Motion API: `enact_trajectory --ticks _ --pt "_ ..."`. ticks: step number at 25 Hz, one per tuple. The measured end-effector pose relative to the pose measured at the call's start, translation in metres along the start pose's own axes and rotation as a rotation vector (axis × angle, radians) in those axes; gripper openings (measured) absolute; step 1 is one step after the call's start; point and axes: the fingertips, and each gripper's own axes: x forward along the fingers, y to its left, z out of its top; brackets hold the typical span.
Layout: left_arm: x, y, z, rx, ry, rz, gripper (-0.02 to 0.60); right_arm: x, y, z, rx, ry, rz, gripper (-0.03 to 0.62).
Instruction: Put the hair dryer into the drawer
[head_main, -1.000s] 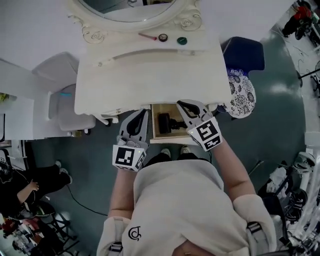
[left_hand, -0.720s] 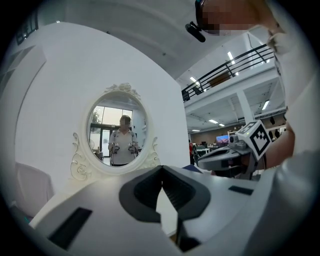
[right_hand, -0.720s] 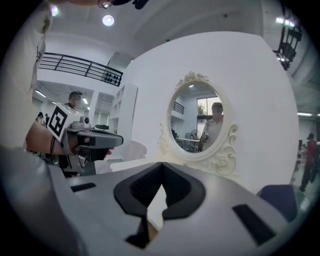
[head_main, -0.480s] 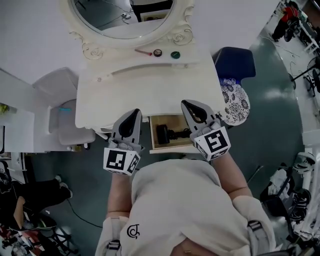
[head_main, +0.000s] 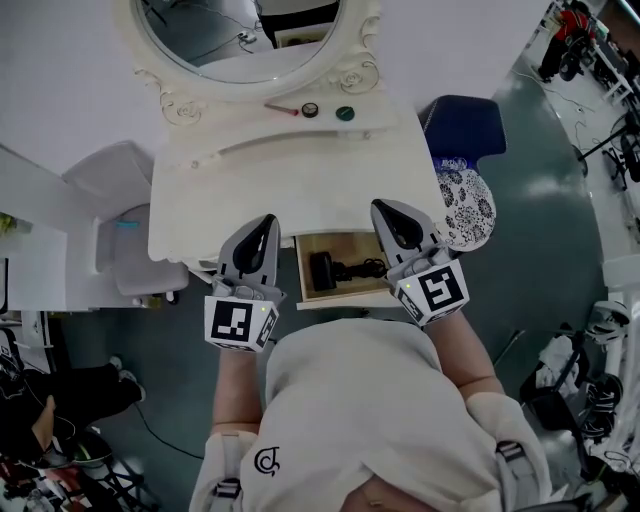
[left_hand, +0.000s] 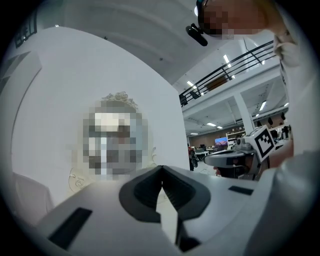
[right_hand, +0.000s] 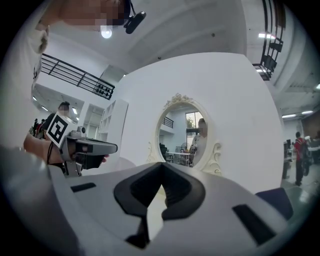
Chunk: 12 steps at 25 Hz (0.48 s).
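The black hair dryer (head_main: 326, 270) lies in the open wooden drawer (head_main: 345, 295) under the front of the cream dressing table (head_main: 280, 185). My left gripper (head_main: 267, 222) is raised to the left of the drawer, over the table's front edge; its jaws are shut and empty. My right gripper (head_main: 384, 208) is raised to the right of the drawer, shut too, holding nothing. In the left gripper view the left gripper (left_hand: 161, 170) faces the white wall, with the other gripper off to its right. In the right gripper view the right gripper (right_hand: 161, 168) points level at the oval mirror (right_hand: 186, 135).
The oval mirror (head_main: 245, 30) stands at the table's back, with a pink stick (head_main: 281, 107) and two small round jars (head_main: 310, 109) (head_main: 345, 113) below it. A blue chair (head_main: 462, 125) and a patterned stool (head_main: 466, 205) stand right of the table, a white seat (head_main: 115, 175) to its left.
Both grippers have risen from beside the drawer toward the camera and now overlap the table's front edge. The hair dryer stays in the open drawer.
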Motion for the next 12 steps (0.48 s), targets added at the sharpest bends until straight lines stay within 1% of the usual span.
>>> enact_trajectory --ticks 5,9,12 --pt "0.003 -0.014 0.001 0.029 0.000 -0.029 0.012 -0.002 0.000 -0.007 0.008 0.019 0.007 0.005" --pt "0.004 -0.018 0.000 0.021 0.006 -0.020 0.012 -0.005 0.001 -0.008 0.002 0.028 0.011 0.005" --pt "0.003 -0.022 0.000 0.018 0.007 -0.016 0.012 -0.008 0.001 -0.009 0.020 0.035 0.014 0.004"
